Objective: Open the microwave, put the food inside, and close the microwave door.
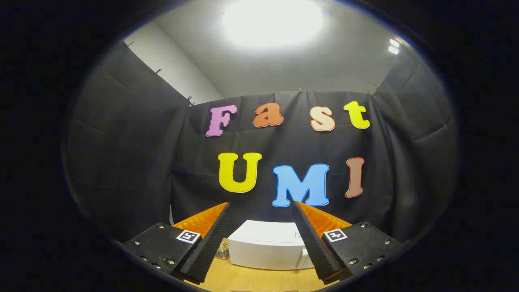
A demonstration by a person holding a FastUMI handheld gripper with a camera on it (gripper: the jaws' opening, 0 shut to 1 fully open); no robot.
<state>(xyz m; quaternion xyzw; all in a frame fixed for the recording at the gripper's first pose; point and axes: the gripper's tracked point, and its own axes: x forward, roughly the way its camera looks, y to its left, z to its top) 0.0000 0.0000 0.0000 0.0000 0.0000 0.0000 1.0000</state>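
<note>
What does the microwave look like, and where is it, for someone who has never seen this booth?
On the wooden table before the black cloth wall, look beyond the open gripper, between its fingers. The microwave is the white box there, far bigger than the small clear item beside it.

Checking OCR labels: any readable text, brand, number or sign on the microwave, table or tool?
Microwave: none readable; its front is too small and blurred to tell.
Square markers on the tool: black-and-white code patterns, no words.
Table: none.
The tool is open, with the microwave beyond and between its fingers.
</note>
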